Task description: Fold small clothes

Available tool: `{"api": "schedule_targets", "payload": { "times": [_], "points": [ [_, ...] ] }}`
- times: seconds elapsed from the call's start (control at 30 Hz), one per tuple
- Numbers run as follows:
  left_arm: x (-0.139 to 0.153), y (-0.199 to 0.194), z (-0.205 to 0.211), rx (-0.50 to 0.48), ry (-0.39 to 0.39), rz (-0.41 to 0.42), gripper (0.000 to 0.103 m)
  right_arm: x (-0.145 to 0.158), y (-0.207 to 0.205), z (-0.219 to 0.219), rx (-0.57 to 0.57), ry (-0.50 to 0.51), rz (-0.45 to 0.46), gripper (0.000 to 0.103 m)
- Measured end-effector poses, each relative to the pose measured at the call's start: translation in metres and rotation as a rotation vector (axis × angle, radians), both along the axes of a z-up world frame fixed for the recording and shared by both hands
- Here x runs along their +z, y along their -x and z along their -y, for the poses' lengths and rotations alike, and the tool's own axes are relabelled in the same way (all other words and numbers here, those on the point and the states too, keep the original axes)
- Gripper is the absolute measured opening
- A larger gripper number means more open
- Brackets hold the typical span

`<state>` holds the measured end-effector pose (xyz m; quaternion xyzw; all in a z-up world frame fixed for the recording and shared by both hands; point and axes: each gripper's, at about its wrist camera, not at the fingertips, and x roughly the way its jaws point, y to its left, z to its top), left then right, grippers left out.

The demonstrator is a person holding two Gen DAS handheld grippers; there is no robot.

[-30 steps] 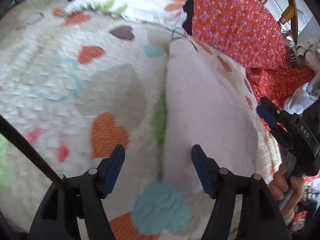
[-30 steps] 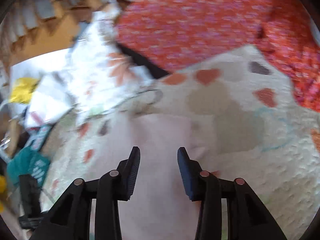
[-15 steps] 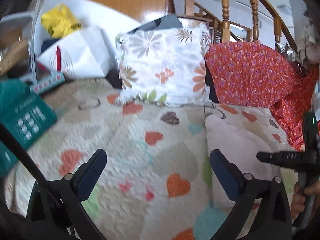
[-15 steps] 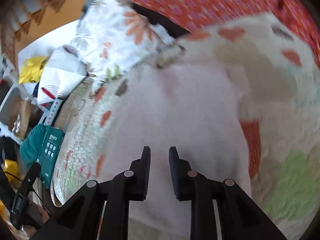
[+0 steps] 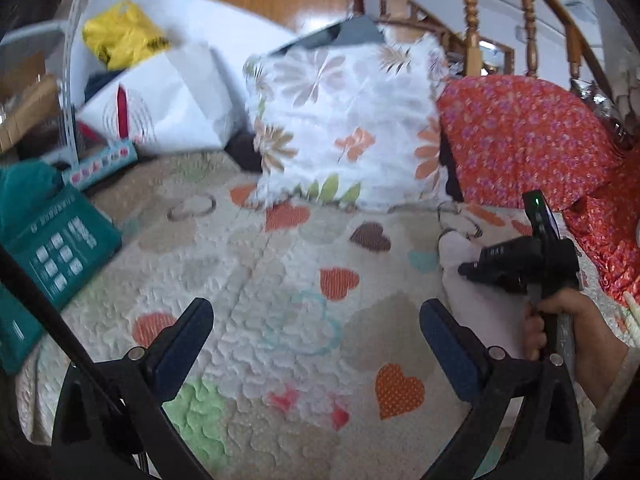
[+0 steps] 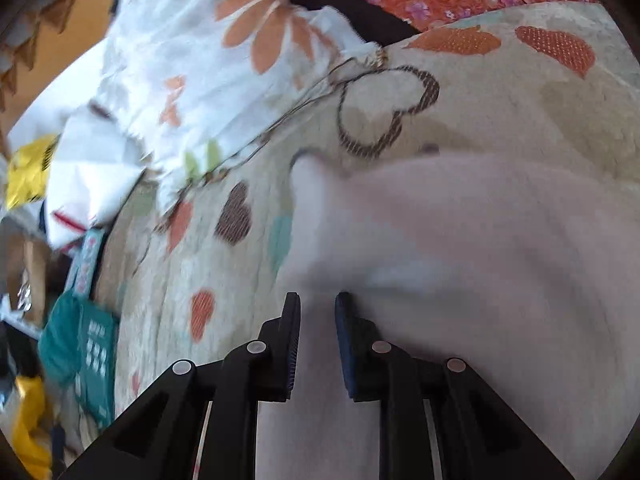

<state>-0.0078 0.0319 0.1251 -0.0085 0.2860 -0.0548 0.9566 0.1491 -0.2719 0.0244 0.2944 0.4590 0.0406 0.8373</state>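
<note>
The left gripper (image 5: 316,330) hangs with its jaws wide apart and nothing between them, over the heart-patterned quilt (image 5: 256,300). The pale pink garment (image 6: 460,240) lies flat on the quilt toward its right edge, near the floral pillow (image 5: 344,128) and the red flowered cloth (image 5: 520,140). The right gripper (image 6: 318,320) is low over the garment with its jaws narrowed to a small gap; whether cloth is pinched there cannot be told.
</note>
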Motion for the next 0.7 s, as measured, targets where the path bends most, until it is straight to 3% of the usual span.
{"api": "schedule_targets", "payload": {
  "times": [0.1, 0.27, 0.43, 0.53, 0.7],
  "points": [
    [-0.005, -0.004, -0.002, 0.010, -0.002, -0.034, 0.103, 0.010, 0.005, -0.006, 0.018, 0.000, 0.021, 0.021],
    [-0.009, -0.001, -0.002, 0.037, -0.043, -0.029, 0.103, 0.026, 0.069, -0.015, 0.113, -0.195, 0.133, 0.027],
    [-0.011, 0.001, -0.003, 0.037, -0.006, -0.049, 0.103, -0.005, 0.133, -0.024, 0.174, -0.280, 0.100, 0.030],
    [-0.012, 0.005, -0.001, 0.041, -0.004, -0.044, 0.103, -0.013, 0.163, -0.029, 0.182, -0.285, 0.110, 0.030],
    [-0.012, 0.018, 0.006, 0.035, -0.022, -0.012, 0.103, -0.007, 0.202, -0.029, 0.220, -0.212, 0.068, 0.030]
  ]
}}
